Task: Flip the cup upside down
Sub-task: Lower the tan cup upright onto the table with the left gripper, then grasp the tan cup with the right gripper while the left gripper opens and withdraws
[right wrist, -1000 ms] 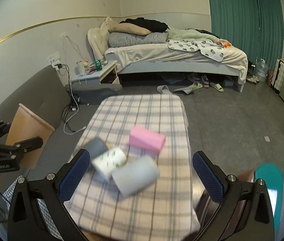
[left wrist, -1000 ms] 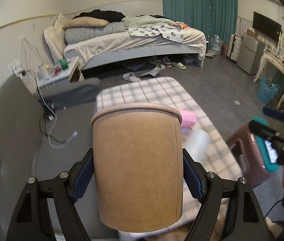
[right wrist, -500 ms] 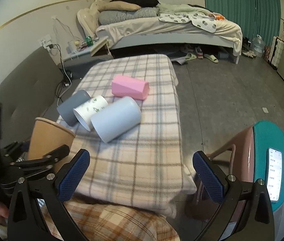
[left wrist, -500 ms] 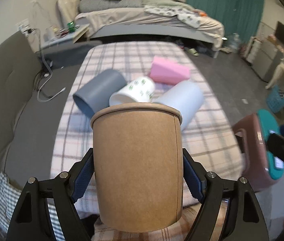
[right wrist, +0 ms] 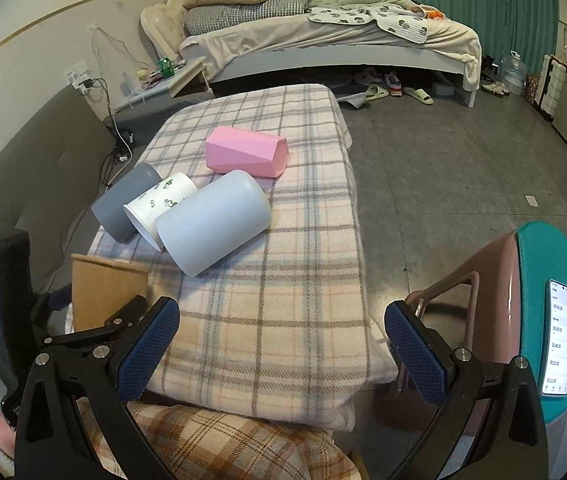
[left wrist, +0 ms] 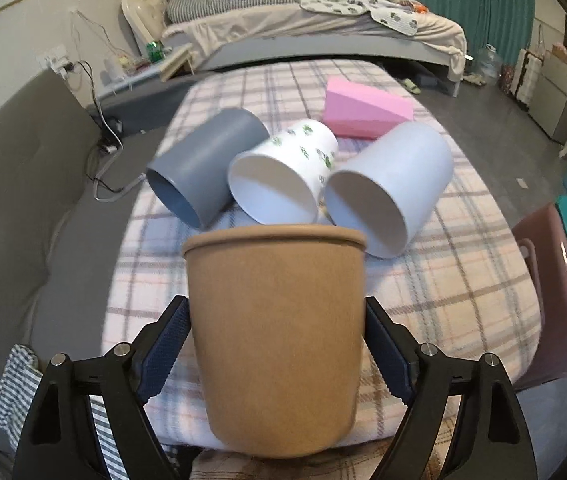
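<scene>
- Left wrist view: the left gripper [left wrist: 277,354] has its fingers clamped on the brown paper cup [left wrist: 275,320], rim away from the camera, over the near edge of the plaid blanket [right wrist: 283,300].
- The right gripper [right wrist: 281,354] has its fingers apart, holding nothing.
- Four cups lie on the blanket: grey [left wrist: 203,164], leaf-printed white [left wrist: 283,178], pale blue [left wrist: 391,184], pink [left wrist: 363,114].
- A bed [right wrist: 323,40] stands behind.

Brown cup [left wrist: 277,344]: matt kraft paper, rolled rim. Left gripper [left wrist: 277,354] and right gripper [right wrist: 281,350]: black matt plastic arms, blue knurled rubbery pads [right wrist: 149,350], metal bolts. Blanket [right wrist: 283,288]: soft woven plaid cloth. Grey cup [left wrist: 207,166], pale blue cup [right wrist: 213,222]: smooth matt plastic.
</scene>
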Demonstrator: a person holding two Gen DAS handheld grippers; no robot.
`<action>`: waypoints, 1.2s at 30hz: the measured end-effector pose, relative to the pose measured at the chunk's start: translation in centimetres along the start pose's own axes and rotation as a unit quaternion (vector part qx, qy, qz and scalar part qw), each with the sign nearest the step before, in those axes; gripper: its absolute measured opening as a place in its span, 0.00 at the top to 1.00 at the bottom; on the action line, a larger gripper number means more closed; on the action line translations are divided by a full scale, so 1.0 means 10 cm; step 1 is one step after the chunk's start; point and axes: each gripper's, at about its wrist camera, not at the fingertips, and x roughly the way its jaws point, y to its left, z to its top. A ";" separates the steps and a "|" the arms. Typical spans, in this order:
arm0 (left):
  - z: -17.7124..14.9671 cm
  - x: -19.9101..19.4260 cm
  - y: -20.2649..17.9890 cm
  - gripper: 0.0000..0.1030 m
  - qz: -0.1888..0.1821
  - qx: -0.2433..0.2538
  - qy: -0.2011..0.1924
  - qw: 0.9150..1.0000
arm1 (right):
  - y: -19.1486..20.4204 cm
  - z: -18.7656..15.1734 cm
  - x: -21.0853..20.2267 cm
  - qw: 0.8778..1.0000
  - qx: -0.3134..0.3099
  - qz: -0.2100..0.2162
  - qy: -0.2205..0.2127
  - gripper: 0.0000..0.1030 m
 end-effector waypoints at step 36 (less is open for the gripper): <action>-0.18 -1.26 1.36 0.15 -0.019 -0.072 -0.119 0.990 | 1.28 -0.26 -0.59 0.996 -0.036 -0.029 -0.081 0.00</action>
